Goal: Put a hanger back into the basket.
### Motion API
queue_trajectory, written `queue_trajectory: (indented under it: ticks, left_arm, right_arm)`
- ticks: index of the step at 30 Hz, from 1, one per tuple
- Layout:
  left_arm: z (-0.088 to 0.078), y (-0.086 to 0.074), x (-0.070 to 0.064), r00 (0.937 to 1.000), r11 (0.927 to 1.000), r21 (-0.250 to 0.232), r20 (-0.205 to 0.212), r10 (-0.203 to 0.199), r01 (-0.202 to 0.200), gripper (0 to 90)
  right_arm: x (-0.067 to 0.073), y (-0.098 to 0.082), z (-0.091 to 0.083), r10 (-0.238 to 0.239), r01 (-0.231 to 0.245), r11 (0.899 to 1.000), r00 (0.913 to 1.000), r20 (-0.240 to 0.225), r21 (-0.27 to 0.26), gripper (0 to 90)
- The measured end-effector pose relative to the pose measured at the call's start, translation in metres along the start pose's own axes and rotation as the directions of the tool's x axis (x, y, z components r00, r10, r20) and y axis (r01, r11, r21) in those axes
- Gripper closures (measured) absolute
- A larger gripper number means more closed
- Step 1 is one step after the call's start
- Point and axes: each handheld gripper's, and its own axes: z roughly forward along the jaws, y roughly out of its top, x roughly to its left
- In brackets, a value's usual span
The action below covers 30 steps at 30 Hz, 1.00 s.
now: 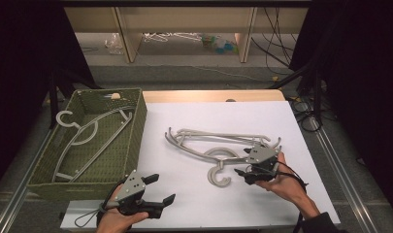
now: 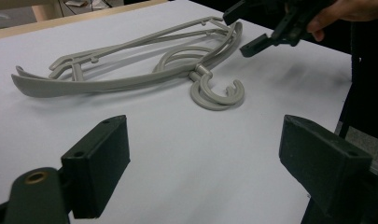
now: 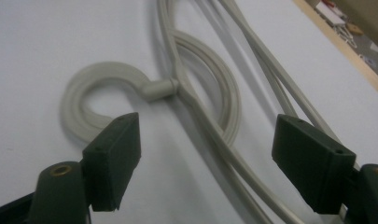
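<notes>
Clearly the work in hand is picking a grey hanger off the white table (image 1: 184,194), probably to join the 2 hangers (image 1: 87,141) already lying in the green woven basket (image 1: 136,126). To do it well, the right gripper (image 1: 246,174) should come down squarely over 1 arm only of the tangled hangers (image 1: 218,141), just beside the neck under the hook (image 1: 218,177), and close there so the other hanger is not dragged along.

Its jaws stand wide apart and hold nothing. In the right gripper view the hanger arm (image 3: 210,130) runs up between the 2 pads, not touched by either, with the hook (image 3: 98,88) just beyond the left pad.

Meanwhile the left gripper (image 1: 160,188) rests near the table's front edge, jaws fully spread and empty, well apart from the hangers (image 2: 130,77) ahead of it.
</notes>
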Motion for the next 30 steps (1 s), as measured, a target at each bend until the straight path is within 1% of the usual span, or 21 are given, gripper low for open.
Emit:
queue_trajectory:
  ticks: [1,2,3,4,7,9,10,11,12,14,17,18,20,21,22,23,24,26,27,29,30]
  left_arm:
    - [0.000,0.000,0.000,1.0000,1.0000,-0.003,0.002,-0.004,0.004,16.0]
    - [0.000,0.000,0.000,1.0000,1.0000,-0.002,0.003,-0.001,0.001,16.1]
    - [0.000,0.000,0.000,1.0000,1.0000,-0.002,0.003,-0.001,0.001,16.1]
    - [0.001,0.000,0.000,0.9999,1.0000,0.000,0.014,0.003,-0.003,16.0]
    - [0.001,0.000,-0.001,0.9999,0.9999,0.008,0.011,0.009,-0.010,16.0]
    - [0.001,0.000,-0.001,0.9999,0.9999,0.009,0.014,0.006,-0.006,16.1]
    - [0.001,0.000,-0.001,0.9999,0.9999,0.009,0.014,0.006,-0.006,16.1]
    - [0.001,0.000,-0.001,0.9998,0.9999,0.012,0.012,0.012,-0.012,16.1]
    - [0.001,0.000,0.000,0.9998,0.9998,0.015,0.014,0.013,-0.013,16.1]
    - [0.002,0.000,0.000,0.9998,0.9998,0.017,0.015,0.013,-0.013,16.1]
    - [0.002,-0.001,-0.001,0.9996,0.9998,0.016,0.026,0.010,-0.010,16.1]
    - [0.003,-0.001,-0.002,0.9996,0.9997,0.021,0.028,0.010,-0.010,16.1]
    - [0.003,-0.001,-0.002,0.9995,0.9997,0.021,0.027,0.013,-0.013,16.1]
    - [0.003,-0.001,-0.002,0.9995,0.9997,0.021,0.027,0.013,-0.013,16.1]
    - [0.003,-0.001,-0.002,0.9995,0.9996,0.023,0.026,0.014,-0.015,16.1]
    - [0.003,-0.001,-0.001,0.9994,0.9995,0.024,0.027,0.021,-0.021,16.1]
    - [0.002,-0.001,-0.001,0.9997,0.9996,0.025,0.024,0.010,-0.010,16.1]
    - [0.002,-0.001,-0.001,0.9996,0.9996,0.024,0.025,0.015,-0.015,16.2]
    - [0.003,-0.001,0.000,0.9995,0.9995,0.026,0.026,0.017,-0.018,16.2]
    - [0.003,-0.002,-0.001,0.9995,0.9993,0.034,0.026,0.015,-0.016,16.2]
    - [0.004,-0.002,-0.001,0.9994,0.9993,0.034,0.032,0.016,-0.017,16.2]
  right_arm:
    - [0.000,0.000,0.000,0.000,0.000,1.000,1.0000,0.000,0.000,26.9]
    - [-0.006,-0.001,0.006,0.010,-0.010,1.000,0.9998,-0.018,0.012,29.9]
    - [-0.006,-0.001,0.006,0.010,-0.010,1.000,0.9998,-0.018,0.012,29.9]
    - [-0.012,-0.003,0.014,-0.004,0.006,0.999,0.9992,-0.039,0.048,32.2]
    - [-0.018,-0.005,0.022,0.002,0.002,0.997,0.9980,-0.063,0.074,34.8]
    - [-0.022,-0.005,0.026,0.003,0.002,0.997,0.9980,-0.064,0.081,38.4]
    - [-0.024,-0.005,0.029,0.011,-0.004,0.996,0.9968,-0.080,0.087,40.5]
    - [-0.027,-0.006,0.032,0.004,0.003,0.997,0.9965,-0.084,0.079,42.0]
    - [-0.027,-0.007,0.033,0.017,-0.009,0.996,0.9959,-0.089,0.088,43.7]
    - [-0.028,-0.008,0.036,0.023,-0.013,0.995,0.9947,-0.100,0.099,45.1]
    - [-0.032,-0.012,0.041,0.060,-0.041,0.991,0.9880,-0.142,0.130,51.5]
    - [-0.033,-0.013,0.043,0.051,-0.033,0.992,0.9874,-0.150,0.120,54.5]
    - [-0.034,-0.013,0.044,0.027,-0.008,0.993,0.9871,-0.158,0.121,55.9]
    - [-0.034,-0.013,0.044,0.027,-0.008,0.993,0.9871,-0.158,0.121,55.9]
    - [-0.034,-0.012,0.044,0.033,-0.012,0.992,0.9863,-0.162,0.128,57.6]
    - [-0.035,-0.011,0.044,0.015,0.007,0.990,0.9873,-0.158,0.138,60.7]
    - [-0.037,-0.011,0.045,0.005,0.019,0.991,0.9851,-0.172,0.135,62.7]
    - [-0.038,-0.011,0.046,-0.006,0.029,0.991,0.9843,-0.177,0.129,63.2]
    - [-0.038,-0.012,0.046,-0.013,0.037,0.992,0.9820,-0.188,0.124,64.3]
    - [-0.040,-0.012,0.046,-0.045,0.069,0.991,0.9793,-0.197,0.114,66.2]
    - [-0.040,-0.013,0.045,-0.050,0.075,0.991,0.9763,-0.210,0.110,69.2]
